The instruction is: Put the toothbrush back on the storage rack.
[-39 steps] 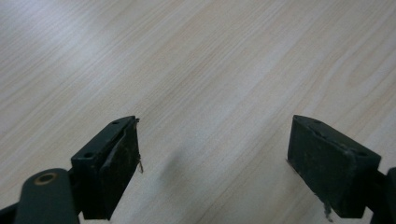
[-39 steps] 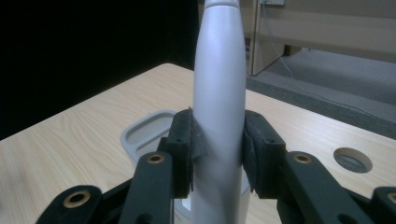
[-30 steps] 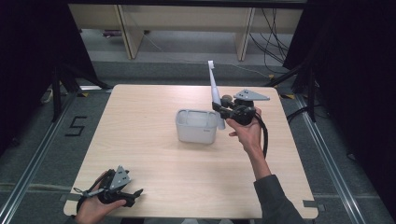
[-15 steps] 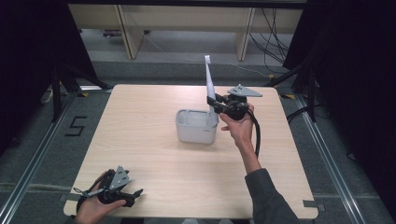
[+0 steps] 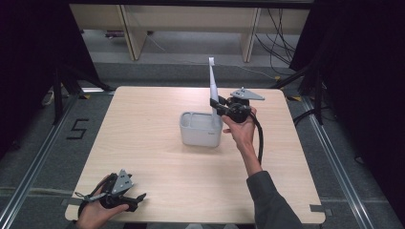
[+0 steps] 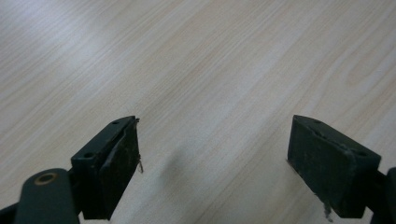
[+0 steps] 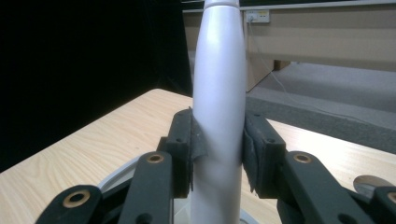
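right gripper (image 5: 218,105): squeezes the white stick (image 5: 212,78), upright over the right end of the tub (image 5: 199,130), mid table | left gripper (image 5: 136,199): jaws wide, nothing inside, near left corner | writing: "5" (image 5: 78,129) on left floor

In the right gripper view the white handle (image 7: 218,107) runs off the top edge, and its lower end is hidden behind the right tool (image 7: 218,154) (pads pressed on both its sides). The white container (image 7: 122,178) below shows as a sliver of rim. From above, its contents cannot be told
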### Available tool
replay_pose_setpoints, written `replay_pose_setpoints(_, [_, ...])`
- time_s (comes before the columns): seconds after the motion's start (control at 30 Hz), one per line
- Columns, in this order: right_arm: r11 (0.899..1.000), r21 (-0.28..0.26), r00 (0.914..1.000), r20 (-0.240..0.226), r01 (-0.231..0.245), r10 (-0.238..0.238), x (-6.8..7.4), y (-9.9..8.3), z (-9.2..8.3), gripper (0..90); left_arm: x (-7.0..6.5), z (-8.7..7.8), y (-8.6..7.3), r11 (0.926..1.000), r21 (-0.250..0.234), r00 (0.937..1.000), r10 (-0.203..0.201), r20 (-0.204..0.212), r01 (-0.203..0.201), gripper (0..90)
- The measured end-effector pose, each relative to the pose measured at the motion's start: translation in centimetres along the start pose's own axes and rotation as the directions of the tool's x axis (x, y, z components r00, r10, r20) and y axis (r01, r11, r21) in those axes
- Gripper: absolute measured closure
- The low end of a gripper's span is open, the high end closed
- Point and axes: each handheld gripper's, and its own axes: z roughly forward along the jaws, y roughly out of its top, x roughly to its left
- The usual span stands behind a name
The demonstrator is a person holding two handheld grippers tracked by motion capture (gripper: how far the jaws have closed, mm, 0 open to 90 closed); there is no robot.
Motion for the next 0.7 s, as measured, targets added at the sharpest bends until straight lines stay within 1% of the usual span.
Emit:
replay_pose_setpoints(0.03, [1.000,0.005,1.0000,-0.005,-0.005,0.005,0.0,0.0,0.0,66.4,0.0,0.0,0.0,1.0000,0.000,1.0000,0.001,-0.001,-0.001,16.3])
replay_pose_setpoints(0.07, [1.000,-0.003,0.9999,-0.001,-0.013,0.013,-0.1,-0.1,0.0,66.4,0.0,-0.1,0.0,1.0000,0.001,1.0000,0.005,0.004,-0.005,16.2])
replay_pose_setpoints(0.1, [1.000,-0.007,0.9999,-0.001,-0.011,0.011,-0.1,-0.2,0.1,66.4,0.0,-0.1,0.0,1.0000,-0.002,1.0000,0.001,0.001,-0.001,16.3])
replay_pose_setpoints(0.13, [1.000,-0.006,1.0000,0.000,-0.004,0.004,-0.2,-0.3,0.1,66.4,0.0,-0.1,0.1,1.0000,0.000,0.9999,0.010,0.002,-0.010,16.2])
replay_pose_setpoints(0.17, [1.000,-0.007,1.0000,0.002,0.001,-0.001,-0.2,-0.3,0.1,66.4,0.0,0.0,0.0,1.0000,0.002,1.0000,-0.002,0.007,0.002,16.2])
replay_pose_setpoints(0.2, [1.000,-0.009,0.9998,0.000,-0.018,0.018,-0.1,-0.4,0.1,66.4,0.0,0.0,0.0,1.0000,0.002,1.0000,0.000,0.007,0.000,16.2])
replay_pose_setpoints(0.23, [1.000,-0.011,1.0000,0.002,-0.009,0.009,-0.2,-0.5,0.1,66.4,0.0,0.0,0.0,1.0000,0.001,1.0000,0.001,0.006,-0.001,16.2])
replay_pose_setpoints(0.27, [1.000,-0.011,1.0000,0.006,-0.006,0.006,-0.3,-0.5,0.1,66.4,0.0,-0.1,0.1,0.9999,0.000,0.9999,0.011,0.004,-0.011,16.2])
replay_pose_setpoints(0.3, [1.000,-0.009,0.9998,0.000,-0.020,0.020,-0.2,-0.6,0.2,66.4,0.0,-0.1,0.1,1.0000,-0.001,1.0000,0.010,0.001,-0.010,16.2])
replay_pose_setpoints(0.33, [1.000,-0.004,0.9999,0.003,-0.016,0.016,-0.2,-0.7,0.1,66.4,0.0,-0.1,0.0,1.0000,0.001,0.9999,0.010,0.006,-0.010,16.2])
replay_pose_setpoints(0.37, [1.000,-0.009,0.9999,0.000,-0.011,0.011,-0.2,-0.8,0.2,66.4,0.0,0.0,0.0,1.0000,0.002,1.0000,-0.001,0.007,0.001,16.2])
replay_pose_setpoints(0.4, [1.000,-0.009,0.9999,0.001,-0.012,0.012,-0.3,-0.8,0.2,66.4,0.0,0.0,0.0,1.0000,0.002,1.0000,0.001,0.006,-0.001,16.2])
replay_pose_setpoints(0.43, [1.000,-0.007,0.9998,0.000,-0.020,0.020,-0.3,-0.9,0.1,66.3,0.0,-0.1,0.0,0.9999,0.001,0.9999,0.013,0.004,-0.013,16.2])
replay_pose_setpoints(0.5, [1.000,0.001,1.0000,-0.003,-0.003,0.003,-0.3,-1.1,0.2,66.3,0.0,-0.1,0.0,1.0000,-0.001,0.9999,0.008,0.006,-0.008,16.2])
replay_pose_setpoints(0.57, [1.000,0.006,1.0000,-0.003,0.001,-0.001,-0.4,-1.3,0.1,66.2,0.0,0.0,0.0,1.0000,0.002,0.9999,0.009,0.005,-0.009,16.3])
replay_pose_setpoints(0.6, [1.000,0.007,0.9999,0.000,-0.012,0.012,-0.4,-1.4,0.0,66.2,0.0,0.0,0.0,1.0000,0.001,1.0000,0.009,0.004,-0.009,16.2])
replay_pose_setpoints(0.63, [1.000,0.002,1.0000,-0.004,-0.007,0.007,-0.4,-1.5,0.0,66.2,0.0,-0.1,0.0,1.0000,-0.001,1.0000,0.009,0.004,-0.009,16.2])
replay_pose_setpoints(0.7, [1.000,0.014,1.0000,0.000,-0.004,0.004,-0.5,-1.6,-0.2,66.2,0.0,-0.1,0.0,1.0000,0.000,1.0000,0.008,0.005,-0.008,16.2])
